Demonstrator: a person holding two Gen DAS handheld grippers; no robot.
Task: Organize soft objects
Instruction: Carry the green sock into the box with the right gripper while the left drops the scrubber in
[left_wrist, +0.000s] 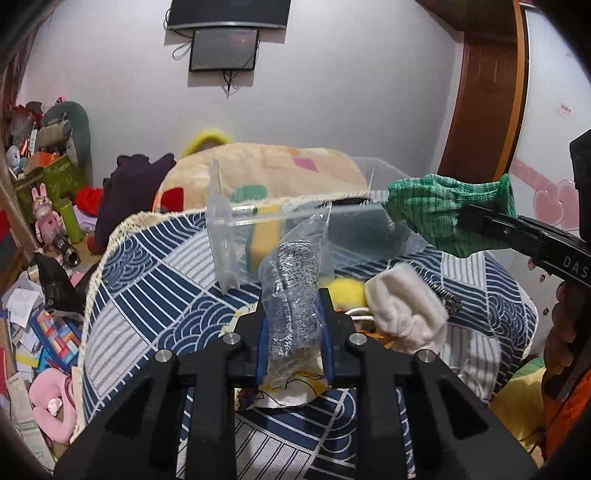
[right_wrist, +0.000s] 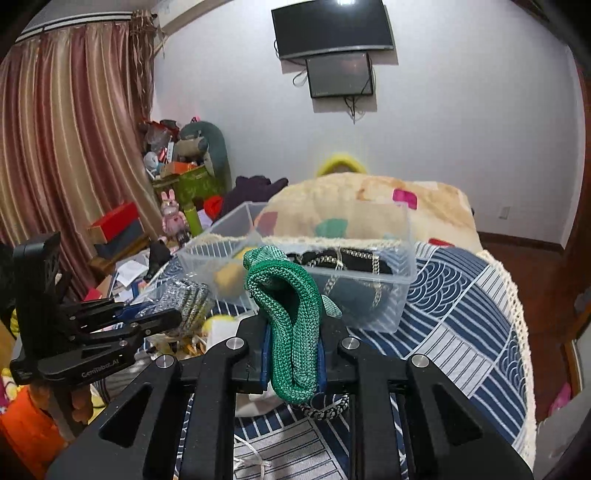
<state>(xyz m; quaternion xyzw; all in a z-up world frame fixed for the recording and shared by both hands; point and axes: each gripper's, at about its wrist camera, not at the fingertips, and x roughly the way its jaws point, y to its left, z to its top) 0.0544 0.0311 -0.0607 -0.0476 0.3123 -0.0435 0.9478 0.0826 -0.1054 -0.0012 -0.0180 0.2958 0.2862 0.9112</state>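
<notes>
Left wrist view: we see the left gripper (left_wrist: 293, 314) pinching a bagged silver scrubber (left_wrist: 293, 295); our right gripper (right_wrist: 291, 347) clamps a green knit cloth (right_wrist: 291, 317) near the clear bin (right_wrist: 402, 280).

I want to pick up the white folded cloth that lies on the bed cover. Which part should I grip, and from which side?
Grip the white folded cloth across its thick rolled middle, coming from above with the fingers spanning the short width. It lies as a soft bundle on the patterned cover, free on top; the yellow item crowds its left side, so a side approach looks harder.
</notes>
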